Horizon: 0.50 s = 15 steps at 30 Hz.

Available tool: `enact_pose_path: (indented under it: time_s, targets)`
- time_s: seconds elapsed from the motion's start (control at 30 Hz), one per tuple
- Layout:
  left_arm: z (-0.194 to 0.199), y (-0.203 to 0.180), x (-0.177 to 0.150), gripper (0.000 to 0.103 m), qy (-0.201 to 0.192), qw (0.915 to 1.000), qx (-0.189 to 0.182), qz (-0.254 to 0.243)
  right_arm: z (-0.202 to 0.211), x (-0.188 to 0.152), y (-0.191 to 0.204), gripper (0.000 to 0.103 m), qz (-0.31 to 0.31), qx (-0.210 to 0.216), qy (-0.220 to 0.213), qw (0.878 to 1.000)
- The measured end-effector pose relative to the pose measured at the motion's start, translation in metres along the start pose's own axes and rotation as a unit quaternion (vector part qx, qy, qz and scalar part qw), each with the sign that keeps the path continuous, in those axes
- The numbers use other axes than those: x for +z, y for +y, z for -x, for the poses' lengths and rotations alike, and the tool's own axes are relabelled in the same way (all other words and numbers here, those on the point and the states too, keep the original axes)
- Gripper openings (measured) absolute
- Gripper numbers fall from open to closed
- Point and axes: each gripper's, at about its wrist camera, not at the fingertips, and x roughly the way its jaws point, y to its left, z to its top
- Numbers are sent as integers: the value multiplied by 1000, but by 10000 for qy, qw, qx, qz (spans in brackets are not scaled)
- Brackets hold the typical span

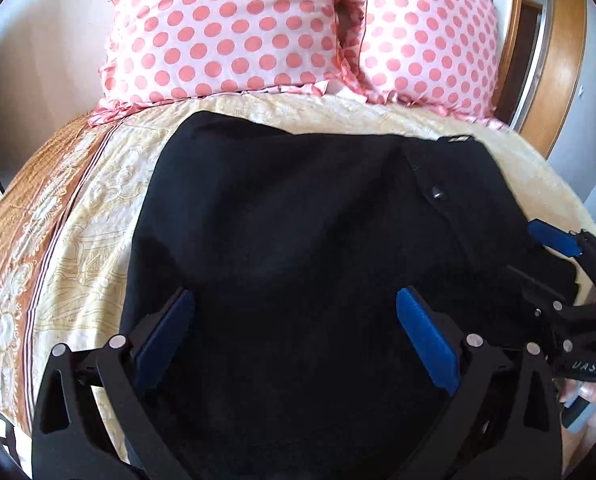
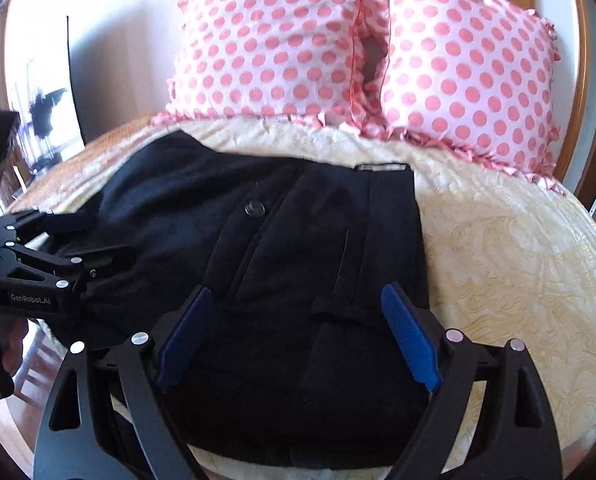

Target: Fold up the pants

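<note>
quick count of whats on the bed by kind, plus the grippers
black pants: 1
polka-dot pillows: 2
bedspread: 1
grippers, left gripper and right gripper, both open: 2
total: 6

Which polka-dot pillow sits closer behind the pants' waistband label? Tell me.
The right-hand pillow: the waistband label lies just below its frilled edge; the left pillow is farther across.

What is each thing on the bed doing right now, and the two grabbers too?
Pants: black, lying in a folded bundle on the bed, button showing.
Left gripper: open, over the pants, holding nothing.
Right gripper: open, over the pants, holding nothing.
Pillows: two, spotted pink, propped side by side at the head of the bed.
Bedspread: cream, spread under the pants.
</note>
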Motion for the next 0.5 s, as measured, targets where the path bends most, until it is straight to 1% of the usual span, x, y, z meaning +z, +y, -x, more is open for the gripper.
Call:
enact_pose_path:
  time_s: [0.03, 0.07, 0.1, 0.13, 0.17, 0.23, 0.27, 0.3, 0.37, 0.4, 0.43, 0.47, 0.5]
  targets:
    - [0, 3, -1, 101, 28, 10000, -56, 62, 0, -1, 0, 89, 31, 34, 52, 10000]
    - [-1, 6, -2, 101, 71, 9998, -131, 105, -9, -6, 2, 89, 137, 15, 335, 9993]
    - [-3, 7, -4, 101, 78, 9999, -128, 47, -13, -9, 1, 90, 175, 83, 395, 9990]
    - [-3, 3, -6, 101, 79, 9999, -43, -119, -12, -9, -3, 90, 91, 192, 333, 9992]
    - [-1, 0, -9, 101, 75, 9997, 27, -227, -12, -6, -8, 89, -7, 342, 418, 9985]
    - [7, -3, -13, 101, -33, 9997, 21, -252, -2, 5, -27, 89, -441, 724, 304, 9959]
    - [11, -2, -14, 101, -75, 9997, -49, -224, 2, 11, -40, 89, -691, 832, 219, 9939]
    - [17, 1, -17, 101, -127, 9997, -136, -181, 3, 20, -54, 89, -922, 882, 223, 9916]
    - [24, 6, -19, 101, -158, 9995, -275, -80, -6, 32, -76, 89, -1170, 1028, 348, 9872]
    - [26, 8, -21, 101, -176, 9993, -326, -47, -19, 38, -90, 89, -1335, 1059, 510, 9840]
    - [27, 7, -22, 101, -180, 9993, -329, -72, -30, 41, -101, 83, -1503, 1086, 660, 9804]
    - [27, 6, -22, 101, -180, 9993, -314, -110, -46, 44, -113, 76, -1763, 1208, 859, 9731]
    - [26, 5, -23, 101, -190, 9993, -281, -179, -56, 44, -121, 73, -1962, 1377, 974, 9659]
